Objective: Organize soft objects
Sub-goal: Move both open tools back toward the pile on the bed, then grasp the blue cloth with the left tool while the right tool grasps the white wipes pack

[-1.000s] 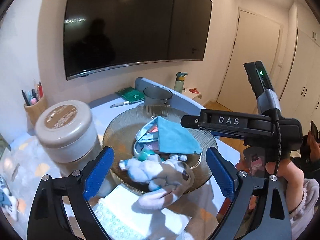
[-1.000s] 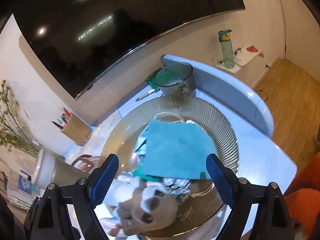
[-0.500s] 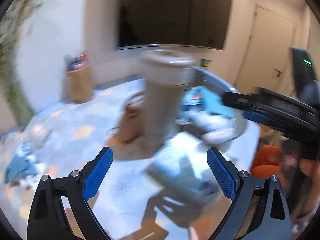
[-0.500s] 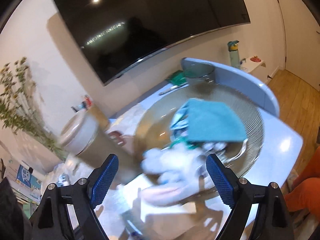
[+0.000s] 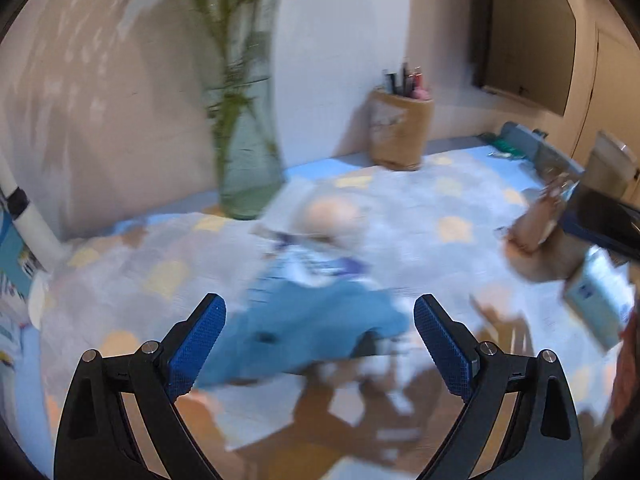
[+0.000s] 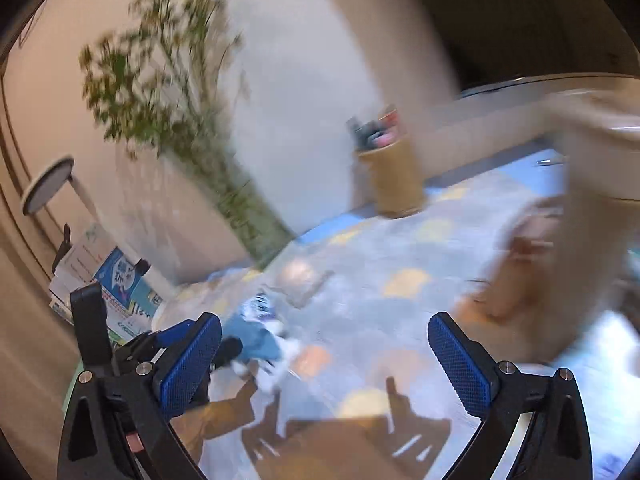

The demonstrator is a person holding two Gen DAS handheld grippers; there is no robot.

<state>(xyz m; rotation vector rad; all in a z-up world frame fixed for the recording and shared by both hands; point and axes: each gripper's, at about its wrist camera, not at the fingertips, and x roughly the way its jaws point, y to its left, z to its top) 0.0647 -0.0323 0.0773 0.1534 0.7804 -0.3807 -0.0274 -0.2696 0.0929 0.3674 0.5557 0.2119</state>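
Both grippers have their blue pads spread wide with nothing between them. Left gripper hangs over a soft toy in blue clothes lying on the patterned tablecloth, and everything is pretty blurry. Going left to right in that view: glass vase with green stems at the far left by the wall, brown pen holder further right, then a beige lidded jar at the far right edge. Right gripper faces the same cloth, with the toy near its left pad, right by the left gripper.
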